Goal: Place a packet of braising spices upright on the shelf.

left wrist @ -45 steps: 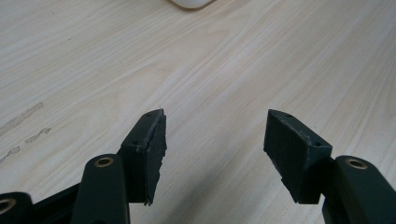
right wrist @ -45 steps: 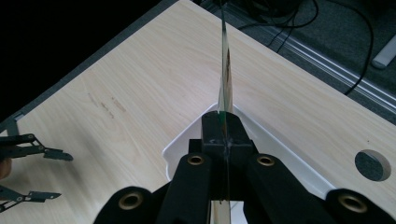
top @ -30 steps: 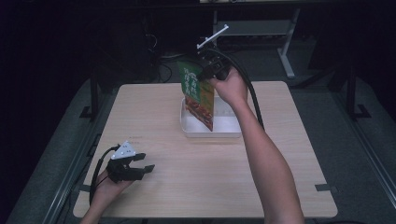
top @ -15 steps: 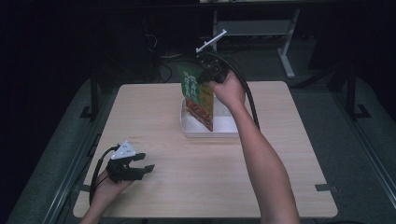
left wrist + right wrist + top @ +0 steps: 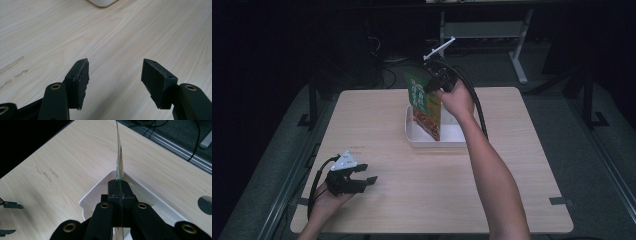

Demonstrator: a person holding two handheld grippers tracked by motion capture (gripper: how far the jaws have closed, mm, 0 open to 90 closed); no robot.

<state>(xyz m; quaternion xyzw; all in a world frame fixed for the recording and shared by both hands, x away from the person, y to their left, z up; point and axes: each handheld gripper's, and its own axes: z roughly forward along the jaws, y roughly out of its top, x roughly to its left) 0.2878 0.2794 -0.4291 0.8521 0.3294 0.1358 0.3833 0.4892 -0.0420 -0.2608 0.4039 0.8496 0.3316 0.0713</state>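
Upright, long axis vertical, the green packet (image 5: 424,106) hangs pinched in the right gripper (image 5: 433,84) over the white tray (image 5: 432,141), while the left gripper (image 5: 362,180) rests wide open and empty on the counter (image 5: 412,190).

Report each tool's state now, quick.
Left tool: open, holding nothing, low over the table.
Right tool: closed on the green food packet, held above the white tray.

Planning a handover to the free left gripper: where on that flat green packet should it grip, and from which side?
Grip the packet by its free top corner, coming from the person's left. It hangs upright over the white tray, thin and flat, so the open left gripper can straddle an edge. The right gripper already pinches the top edge.
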